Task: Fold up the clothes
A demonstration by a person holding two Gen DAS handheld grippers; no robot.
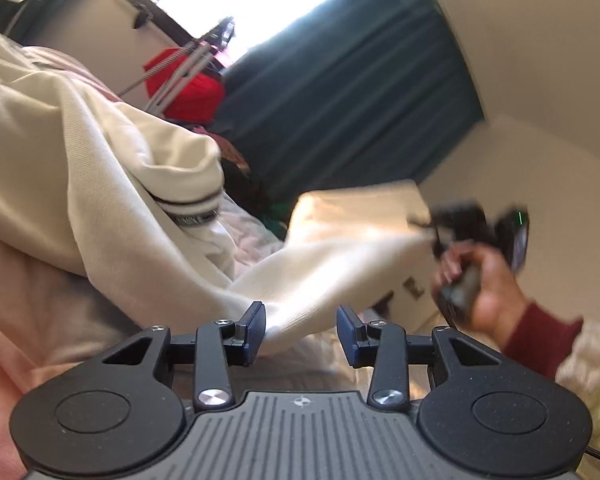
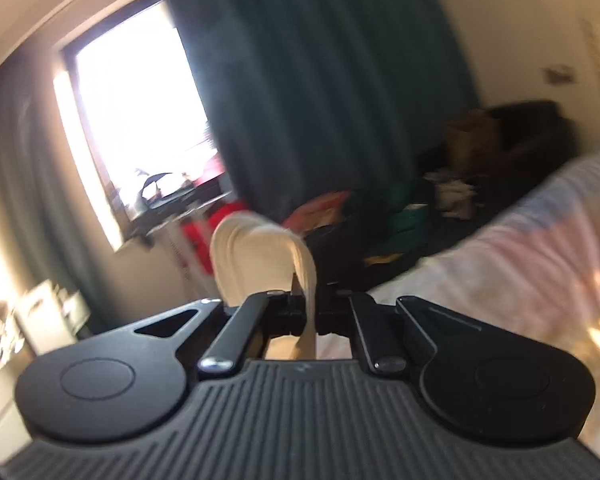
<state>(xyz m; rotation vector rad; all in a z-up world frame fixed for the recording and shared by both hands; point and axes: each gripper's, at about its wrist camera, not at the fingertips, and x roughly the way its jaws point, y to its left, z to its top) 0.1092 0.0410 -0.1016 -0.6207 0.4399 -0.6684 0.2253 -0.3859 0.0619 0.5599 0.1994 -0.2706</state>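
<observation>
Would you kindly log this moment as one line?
left tongs: open, at cream garment | right tongs: shut on cream garment, lifted | fold: unfinished

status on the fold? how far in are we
Early. Done: nothing looks folded; the cream sweatshirt lies bunched on the bed. In hand: the right gripper is shut on a cream fabric edge, pulling part of the garment up and aside; the left gripper is open, with cloth between its fingers but not clamped. Left: spread it flat, then make all the folds.

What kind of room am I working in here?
Most likely a bedroom: a bed with a pale patterned cover, dark teal curtains beside a bright window, and clothes piled along the wall.
</observation>
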